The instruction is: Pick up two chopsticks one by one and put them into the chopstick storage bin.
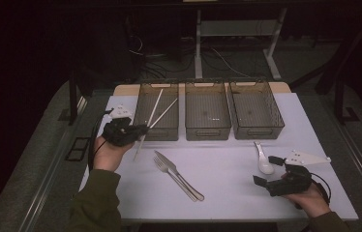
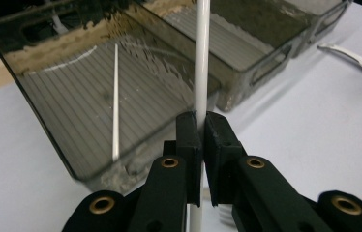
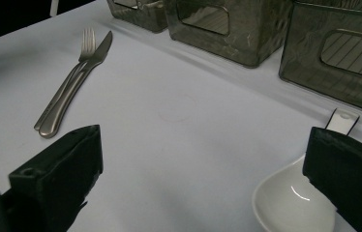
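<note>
1. One thin white plastic chopstick [image 2: 201, 58] is the thing in hand: the left gripper [image 2: 201, 126] has it clenched between its two black jaws, which stand almost together with the stick running upright through the slit. In the high view the stick [image 1: 162, 114] slants from the gripper at centre left up over the near wall of the leftmost bin, so the grip looks meant to carry it in, tip first.
2. A second white chopstick [image 2: 115, 104] lies inside that smoky translucent plastic bin [image 1: 145, 99], leaning along its ribbed floor at upper left of the left gripper view; the pair probably belongs together there.
3. Two more grey bins stand beside it in a row across the upper middle of the high view, the middle bin [image 1: 191, 99] and the right bin [image 1: 272, 108], both bare inside, likely waiting for other kinds of cutlery.
4. A steel fork [image 1: 165, 168] and steel table knife [image 1: 181, 178] lie side by side, touching, at lower centre on the white tabletop [image 1: 227, 169].
5. The right gripper [image 1: 267, 169] rests at lower right with its jaws spread wide and released; a white ceramic soup spoon [image 3: 293, 200] lies just by its right jaw, well placed for a later pick.
</note>
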### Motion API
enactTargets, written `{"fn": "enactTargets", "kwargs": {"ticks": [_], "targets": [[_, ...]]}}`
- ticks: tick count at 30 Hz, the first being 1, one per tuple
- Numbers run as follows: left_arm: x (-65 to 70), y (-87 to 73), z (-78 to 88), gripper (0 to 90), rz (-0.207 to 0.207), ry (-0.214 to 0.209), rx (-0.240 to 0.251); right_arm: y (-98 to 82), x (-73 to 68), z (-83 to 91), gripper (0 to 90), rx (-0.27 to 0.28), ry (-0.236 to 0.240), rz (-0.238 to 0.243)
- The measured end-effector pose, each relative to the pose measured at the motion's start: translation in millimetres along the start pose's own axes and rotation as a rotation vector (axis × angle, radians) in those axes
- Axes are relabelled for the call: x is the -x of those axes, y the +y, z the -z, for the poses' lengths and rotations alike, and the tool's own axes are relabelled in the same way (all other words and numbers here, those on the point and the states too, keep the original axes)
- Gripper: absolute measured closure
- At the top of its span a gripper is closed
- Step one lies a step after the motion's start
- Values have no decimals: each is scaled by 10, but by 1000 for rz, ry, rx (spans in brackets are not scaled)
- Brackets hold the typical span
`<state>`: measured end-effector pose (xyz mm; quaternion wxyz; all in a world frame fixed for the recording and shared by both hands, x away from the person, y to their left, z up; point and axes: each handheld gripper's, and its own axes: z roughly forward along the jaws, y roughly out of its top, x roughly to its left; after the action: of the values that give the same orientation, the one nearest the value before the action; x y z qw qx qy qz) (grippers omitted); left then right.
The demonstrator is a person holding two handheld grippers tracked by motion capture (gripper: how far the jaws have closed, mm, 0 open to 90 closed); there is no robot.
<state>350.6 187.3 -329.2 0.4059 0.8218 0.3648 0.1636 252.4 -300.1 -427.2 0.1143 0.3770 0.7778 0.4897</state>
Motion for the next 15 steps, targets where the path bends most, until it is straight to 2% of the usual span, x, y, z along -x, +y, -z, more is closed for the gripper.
{"fn": "enactTargets", "kwargs": {"ticks": [9,15], "targets": [[-153,505,-88,849,-22,15,28,0,6,6,8,1,4,-3],[-316,743,-311,849,-24,53,30,1,4,8,8,6,7,-4]]}}
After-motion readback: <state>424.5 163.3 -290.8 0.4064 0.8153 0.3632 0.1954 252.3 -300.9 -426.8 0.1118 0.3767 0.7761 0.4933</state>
